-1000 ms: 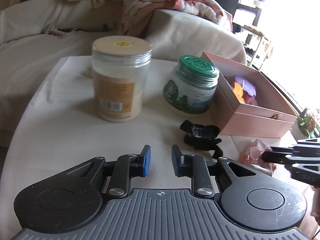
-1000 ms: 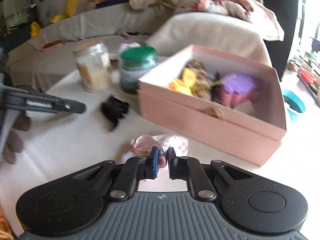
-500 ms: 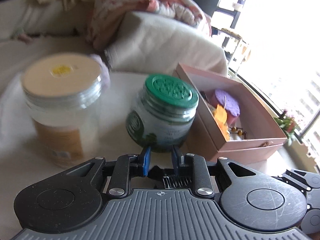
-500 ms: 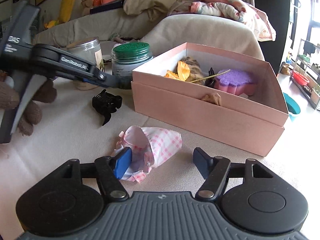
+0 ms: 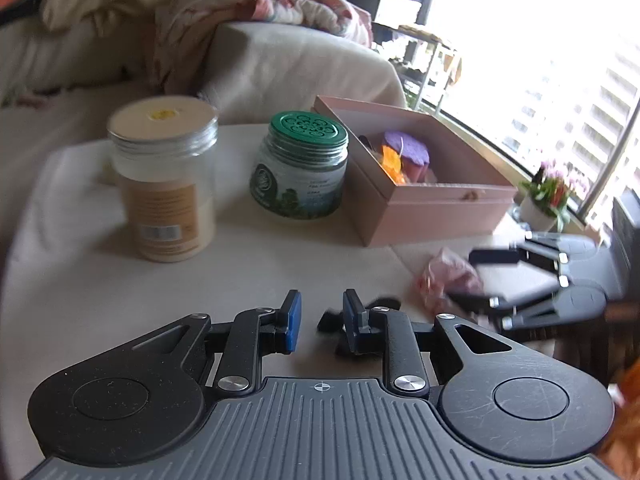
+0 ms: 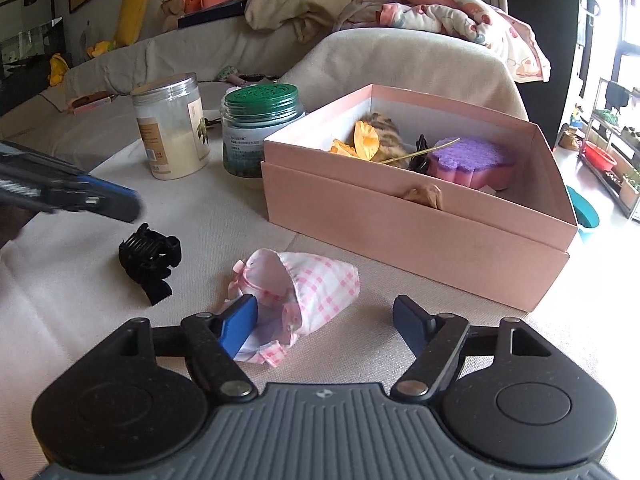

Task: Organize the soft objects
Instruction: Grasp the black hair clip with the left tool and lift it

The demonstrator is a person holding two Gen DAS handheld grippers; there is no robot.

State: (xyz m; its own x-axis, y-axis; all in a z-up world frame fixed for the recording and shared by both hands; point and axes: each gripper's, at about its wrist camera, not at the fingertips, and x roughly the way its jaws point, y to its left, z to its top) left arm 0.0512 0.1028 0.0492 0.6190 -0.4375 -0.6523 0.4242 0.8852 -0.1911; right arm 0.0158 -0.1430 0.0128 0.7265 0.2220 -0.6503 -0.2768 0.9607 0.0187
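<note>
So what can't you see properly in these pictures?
- Hair clip, left wrist view: mostly hidden behind the left hand-held gripper.
- Pink checked pouch, left wrist view: blurred.
- Jar labels, right wrist view: print too small.
- Box bottom: hidden by its front wall.

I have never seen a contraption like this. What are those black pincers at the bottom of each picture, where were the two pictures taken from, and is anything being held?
No robot here: a person holds a two-finger gripper in each hand, each with a camera looking along its fingers. One picture comes from the left gripper, the other from the right gripper.

On the cloth-covered table stand a beige-lidded jar, a green-lidded jar and an open pink box of soft things. In front lie a black hair clip and a pink checked pouch.

Nothing is held. The right jaws are opening around the pouch; the left jaws stand narrow and empty.
</note>
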